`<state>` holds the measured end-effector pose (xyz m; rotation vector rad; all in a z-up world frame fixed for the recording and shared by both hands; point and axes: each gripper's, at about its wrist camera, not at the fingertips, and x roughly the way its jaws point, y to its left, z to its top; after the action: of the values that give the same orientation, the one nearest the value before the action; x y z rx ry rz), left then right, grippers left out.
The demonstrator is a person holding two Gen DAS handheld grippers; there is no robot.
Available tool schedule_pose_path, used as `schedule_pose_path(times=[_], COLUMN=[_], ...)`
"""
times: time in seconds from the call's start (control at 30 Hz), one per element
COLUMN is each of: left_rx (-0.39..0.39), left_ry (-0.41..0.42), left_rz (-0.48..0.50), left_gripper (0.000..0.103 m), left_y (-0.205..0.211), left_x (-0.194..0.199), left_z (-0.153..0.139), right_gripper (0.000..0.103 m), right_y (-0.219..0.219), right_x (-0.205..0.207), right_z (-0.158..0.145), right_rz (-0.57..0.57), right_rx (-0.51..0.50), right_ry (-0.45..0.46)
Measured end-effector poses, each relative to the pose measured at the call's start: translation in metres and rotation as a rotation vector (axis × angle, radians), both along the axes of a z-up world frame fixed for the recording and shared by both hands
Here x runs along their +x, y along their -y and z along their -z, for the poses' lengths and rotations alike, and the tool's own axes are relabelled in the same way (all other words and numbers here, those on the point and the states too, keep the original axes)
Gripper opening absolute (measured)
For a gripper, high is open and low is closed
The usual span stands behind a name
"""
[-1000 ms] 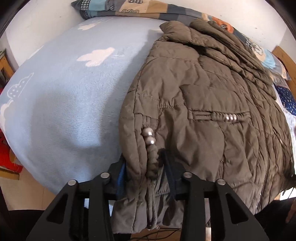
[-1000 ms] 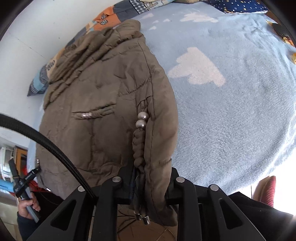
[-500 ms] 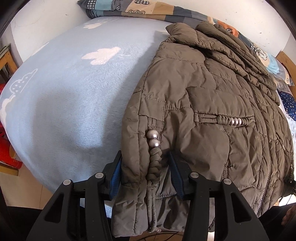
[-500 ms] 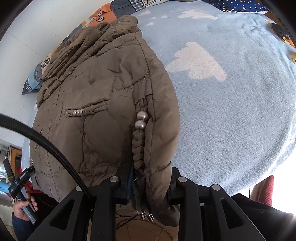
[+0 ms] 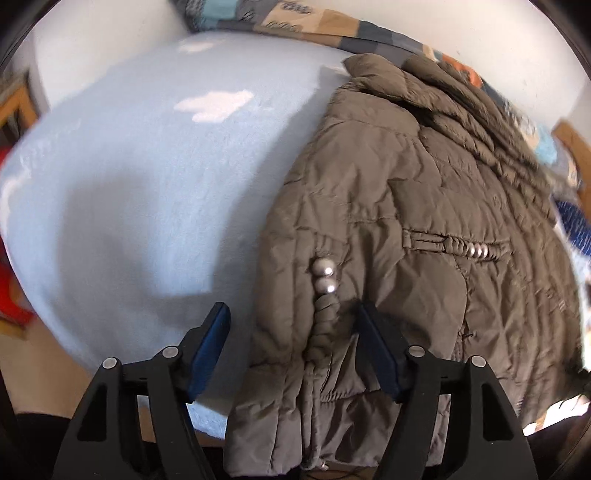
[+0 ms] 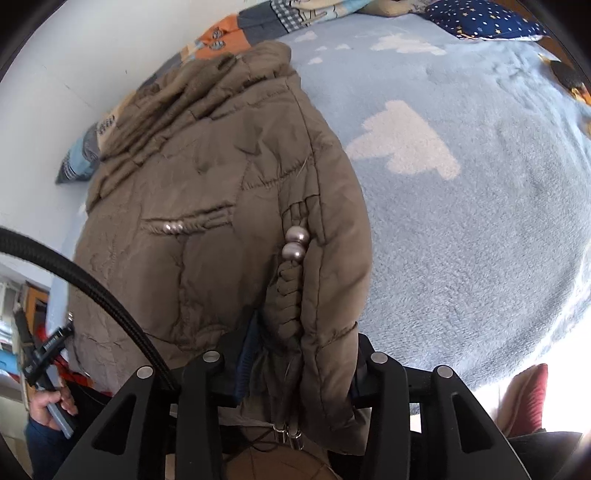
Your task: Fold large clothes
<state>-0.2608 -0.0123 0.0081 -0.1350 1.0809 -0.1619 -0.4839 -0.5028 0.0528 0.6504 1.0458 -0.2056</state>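
Observation:
A brown quilted jacket (image 5: 424,206) lies flat on a light blue cloud-print blanket (image 5: 147,184), its hem hanging over the near bed edge. My left gripper (image 5: 293,347) straddles the hem's left corner below two silver beads (image 5: 325,277). Its jaws are opening, and the left pad (image 5: 210,343) stands clear of the fabric. In the right wrist view the jacket (image 6: 207,177) has its right hem corner between the jaws of my right gripper (image 6: 301,358). Those jaws are opening too, but the puffy fabric still fills the gap and touches the pads.
A patchwork pillow (image 5: 314,26) lies along the white wall behind the jacket. A navy star-print cushion (image 6: 480,14) sits at the far right and a red cushion (image 6: 528,391) below the bed edge. A black cable (image 6: 92,291) crosses at left, near a person's hand (image 6: 48,402).
Both grippers' jaws have widened around the jacket hem, the left far more. The left pad has come off the fabric. The jacket has stayed put on the bed.

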Motion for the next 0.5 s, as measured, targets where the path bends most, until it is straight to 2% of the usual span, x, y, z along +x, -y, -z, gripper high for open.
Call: schedule_pose_path(times=[0.07, 0.17, 0.33, 0.5], left_rx=[-0.021, 0.003, 0.027, 0.097], left_ry=[-0.008, 0.007, 0.009, 0.041], left_rz=[-0.012, -0.003, 0.006, 0.027], left_gripper=[0.070, 0.070, 0.070, 0.070], left_y=[-0.004, 0.000, 0.004, 0.013], left_x=[-0.001, -0.004, -0.002, -0.005], left_z=[-0.001, -0.005, -0.004, -0.007], right_gripper=[0.046, 0.047, 0.054, 0.058], right_y=[0.003, 0.003, 0.001, -0.003], right_x=[-0.005, -0.009, -0.012, -0.010], right_z=[-0.003, -0.006, -0.006, -0.001], right_rz=[0.012, 0.016, 0.021, 0.015], right_rx=[0.016, -0.002, 0.003, -0.001], right_ry=[0.017, 0.020, 0.014, -0.018])
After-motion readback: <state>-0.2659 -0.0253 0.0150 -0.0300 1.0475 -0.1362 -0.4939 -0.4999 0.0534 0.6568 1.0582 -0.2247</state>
